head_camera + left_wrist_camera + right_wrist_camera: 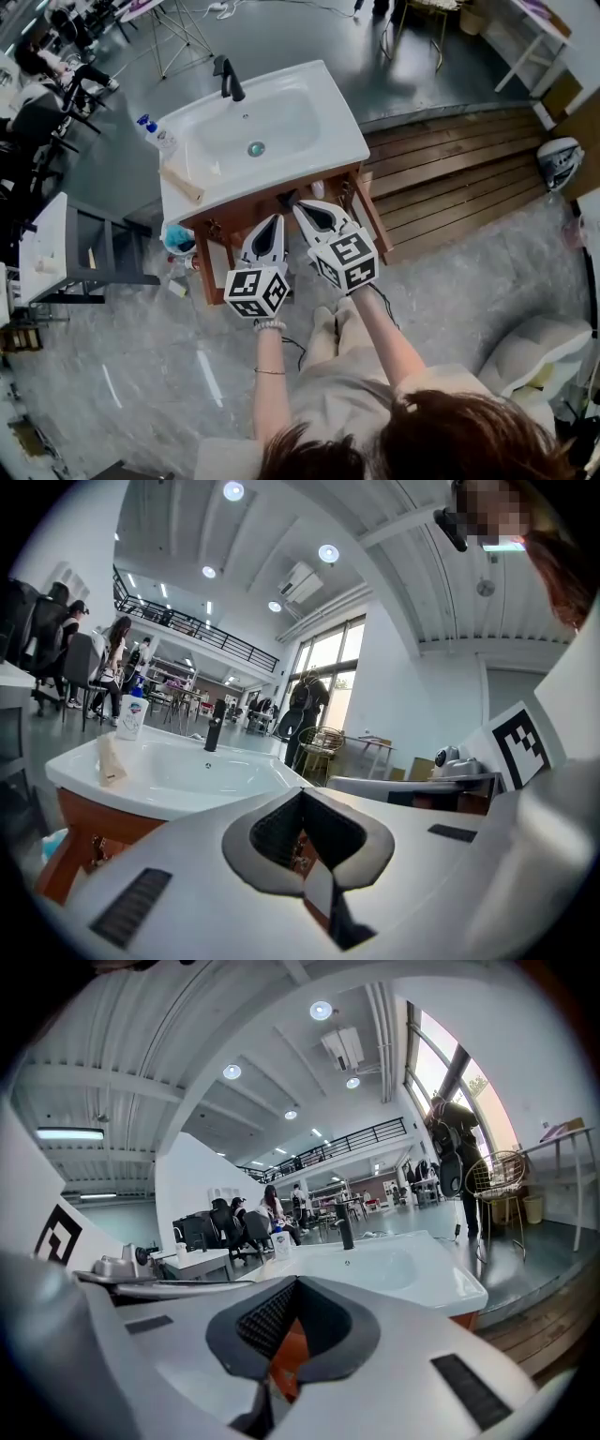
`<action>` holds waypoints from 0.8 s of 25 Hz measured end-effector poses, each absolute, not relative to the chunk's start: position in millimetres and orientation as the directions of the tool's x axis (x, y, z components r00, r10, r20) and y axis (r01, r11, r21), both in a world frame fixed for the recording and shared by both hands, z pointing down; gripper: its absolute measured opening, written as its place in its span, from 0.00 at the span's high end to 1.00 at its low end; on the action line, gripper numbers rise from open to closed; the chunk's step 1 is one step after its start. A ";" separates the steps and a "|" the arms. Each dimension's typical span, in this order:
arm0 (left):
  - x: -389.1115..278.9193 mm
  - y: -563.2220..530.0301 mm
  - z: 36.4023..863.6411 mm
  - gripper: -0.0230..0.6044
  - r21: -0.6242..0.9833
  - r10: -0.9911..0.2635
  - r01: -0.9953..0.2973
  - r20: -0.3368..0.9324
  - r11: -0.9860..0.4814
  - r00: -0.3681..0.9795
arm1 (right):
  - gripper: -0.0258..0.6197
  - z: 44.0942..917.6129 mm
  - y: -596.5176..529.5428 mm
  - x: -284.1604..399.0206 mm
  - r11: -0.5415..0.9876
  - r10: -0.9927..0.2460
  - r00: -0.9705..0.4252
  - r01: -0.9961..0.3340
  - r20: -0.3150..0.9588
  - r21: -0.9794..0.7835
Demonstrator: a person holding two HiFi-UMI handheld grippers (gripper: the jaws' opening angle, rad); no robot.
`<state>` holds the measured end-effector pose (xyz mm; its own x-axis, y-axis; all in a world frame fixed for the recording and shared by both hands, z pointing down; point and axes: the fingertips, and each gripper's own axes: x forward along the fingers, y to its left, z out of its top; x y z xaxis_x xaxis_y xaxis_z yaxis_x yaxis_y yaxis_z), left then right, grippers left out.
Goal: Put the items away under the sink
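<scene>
A white sink (pixel 347 141) with a black faucet (pixel 228 78) sits on a brown wooden cabinet (pixel 246 208). On its left rim stand a blue-capped bottle (pixel 155 131) and a beige oblong item (pixel 183 185). Something blue (pixel 178 239) lies low at the cabinet's left side. My left gripper (pixel 274 217) and right gripper (pixel 298 204) hover side by side before the cabinet front, both pointing at it. Each has its jaws together with nothing between them, as the left gripper (pixel 302 794) and right gripper (pixel 296 1281) show in their own views. The shelf under the sink is hidden.
A wooden plank floor (pixel 459 178) runs to the right of the cabinet. A grey side stand (pixel 94 248) is at the left, a white cushion (pixel 534 352) at the lower right. People sit at desks in the far left background.
</scene>
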<state>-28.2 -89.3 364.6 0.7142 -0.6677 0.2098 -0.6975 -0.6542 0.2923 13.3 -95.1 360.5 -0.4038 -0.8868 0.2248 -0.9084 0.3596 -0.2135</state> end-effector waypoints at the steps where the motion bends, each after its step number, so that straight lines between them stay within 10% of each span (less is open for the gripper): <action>1: -28.6 -87.9 363.0 0.96 0.294 -0.670 -0.699 0.208 -0.652 0.713 | 0.93 358.4 -94.4 13.2 0.362 -0.886 -0.406 -0.908 0.224 -0.212; 20: -41.7 -85.0 335.5 0.96 0.291 -0.725 -0.735 0.162 -0.612 0.669 | 0.93 333.7 -88.7 7.5 0.418 -0.866 -0.466 -0.873 0.181 -0.250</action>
<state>-41.7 -85.0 335.5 0.6689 -0.7254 0.1624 -0.7349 -0.6124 0.2912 7.5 -88.7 333.7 -0.4661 -0.8660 0.1807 -0.8735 0.4180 -0.2497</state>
